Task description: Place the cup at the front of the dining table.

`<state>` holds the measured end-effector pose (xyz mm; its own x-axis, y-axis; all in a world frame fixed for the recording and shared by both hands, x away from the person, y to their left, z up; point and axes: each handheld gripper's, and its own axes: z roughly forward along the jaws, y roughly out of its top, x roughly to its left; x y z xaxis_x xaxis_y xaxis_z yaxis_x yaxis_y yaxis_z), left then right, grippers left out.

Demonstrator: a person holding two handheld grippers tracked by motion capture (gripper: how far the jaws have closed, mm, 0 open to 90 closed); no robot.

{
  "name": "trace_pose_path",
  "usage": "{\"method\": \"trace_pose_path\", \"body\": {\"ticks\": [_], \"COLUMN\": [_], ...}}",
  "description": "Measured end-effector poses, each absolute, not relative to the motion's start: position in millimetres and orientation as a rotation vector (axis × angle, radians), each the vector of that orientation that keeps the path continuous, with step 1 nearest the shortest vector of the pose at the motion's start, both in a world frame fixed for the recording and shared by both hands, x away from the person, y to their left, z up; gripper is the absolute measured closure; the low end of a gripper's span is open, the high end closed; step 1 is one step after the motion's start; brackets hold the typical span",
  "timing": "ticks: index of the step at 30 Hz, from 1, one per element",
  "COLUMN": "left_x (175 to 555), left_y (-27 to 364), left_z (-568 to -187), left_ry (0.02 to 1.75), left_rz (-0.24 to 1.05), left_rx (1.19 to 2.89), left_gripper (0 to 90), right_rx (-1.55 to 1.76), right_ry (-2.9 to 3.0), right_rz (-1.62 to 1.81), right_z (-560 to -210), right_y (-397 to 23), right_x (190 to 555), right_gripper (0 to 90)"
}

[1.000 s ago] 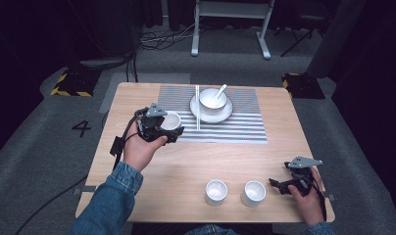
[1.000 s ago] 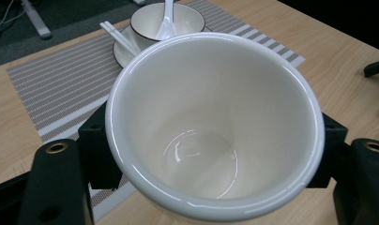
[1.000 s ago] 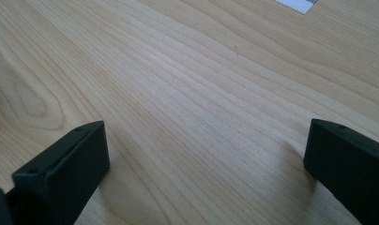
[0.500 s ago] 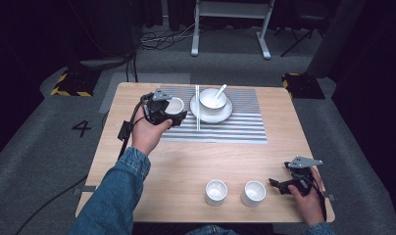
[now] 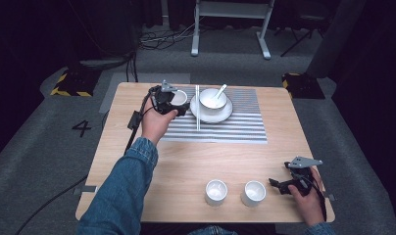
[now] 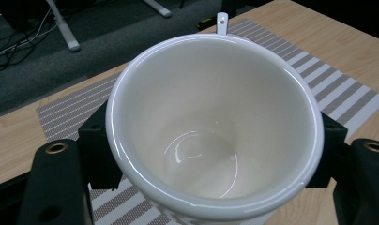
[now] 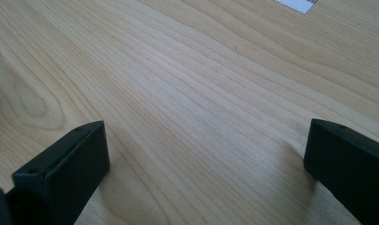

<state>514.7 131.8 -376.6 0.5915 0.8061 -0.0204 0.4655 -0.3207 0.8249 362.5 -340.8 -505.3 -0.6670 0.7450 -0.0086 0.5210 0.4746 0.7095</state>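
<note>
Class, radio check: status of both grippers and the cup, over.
Left gripper shut on white cup, over striped mat. Right gripper open, resting on table. Chopsticks, plate close beside.

The wooden table (image 5: pixel 186 161) is overlooked from above; close gripper views are aimed along black jaws (table (image 7: pixel 201 93) and striped mat (image 6: pixel 342 93) shared).

Dark studio (floor cables (image 5: pixel 157 41), hazard tape (image 5: pixel 68 83))
</note>
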Motion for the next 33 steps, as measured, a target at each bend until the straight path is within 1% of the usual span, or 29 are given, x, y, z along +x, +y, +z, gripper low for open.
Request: {"method": "trace_pose_path", "body": {"ticks": [3,17,22,27,31,33], "left_x": [524,563,569,570,571,571], "left_y": [130,125,123,122,120,120], "left_z": [-385,-429,-444,-456,-464,-467], "left_ry": [1.025,1.143,1.17,1.184,1.189,1.192], "left_rz": [0.493,0.456,0.451,0.453,0.453,0.442], "left_rx": [1.944,1.969,1.953,1.967,2.019,2.007], "left_gripper": [26.6,26.6,26.6,26.6,26.6,26.6], "right_rx": [1.072,1.072,1.072,1.072,1.072,1.072], "right_ry": [2.409,2.409,2.409,2.409,2.409,2.409], "right_rz": [0.997,0.998,0.998,0.998,0.998,0.998], "right_z": [-505,-505,-505,-505,-505,-505], "right_y": [-341,-341,-341,-341,-341,-341], "right_x": [362,362,362,362,362,362], "right_gripper": [0.4,0.5,0.5,0.5,0.5,0.5]}}
